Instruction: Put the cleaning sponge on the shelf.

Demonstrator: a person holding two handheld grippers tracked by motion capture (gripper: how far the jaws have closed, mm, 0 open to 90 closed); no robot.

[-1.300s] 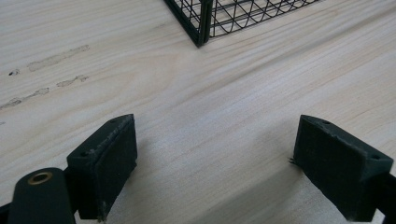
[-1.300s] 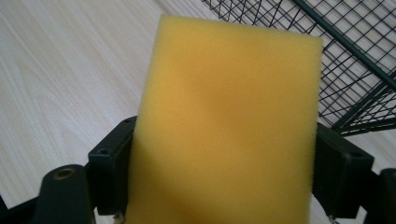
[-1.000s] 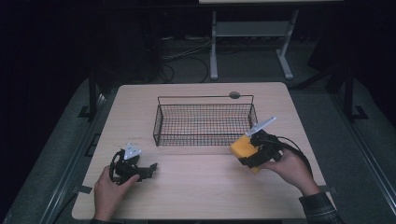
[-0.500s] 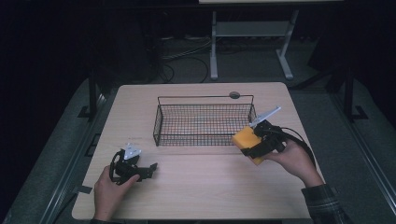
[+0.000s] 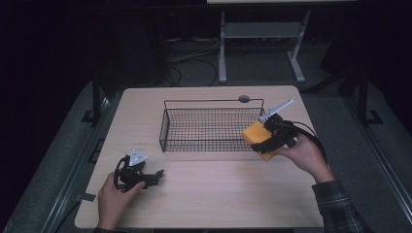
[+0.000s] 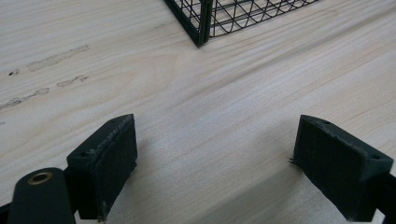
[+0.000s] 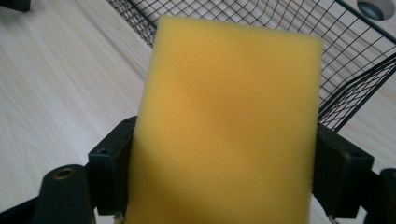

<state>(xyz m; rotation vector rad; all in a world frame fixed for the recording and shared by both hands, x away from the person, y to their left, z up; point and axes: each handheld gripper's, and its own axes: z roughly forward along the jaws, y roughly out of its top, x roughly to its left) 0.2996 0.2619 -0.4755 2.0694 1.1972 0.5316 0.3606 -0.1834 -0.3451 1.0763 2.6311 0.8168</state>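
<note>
Sponge (image 5: 258,138) clamped in my right claw (image 5: 266,141) has come up off the desk (image 5: 214,194) toward the right end of the wire basket (image 5: 211,127), so dropping it in looks next, while my left claw (image 5: 156,175) rests wide open, holding nothing.

One pale wooden table (image 5: 209,204) stands here, and on it sits one black wire mesh basket (image 5: 212,127), the marker for everything else. One yellow rectangular foam sponge (image 5: 258,139) is at the basket's right end. There are two black two-jaw grippers: the left gripper (image 5: 156,175) in front of the basket toward its left corner, the right gripper (image 5: 270,141) at its right end. Two hands hold them, one each. One round grey grommet (image 5: 244,99) lies just behind the basket.
</note>
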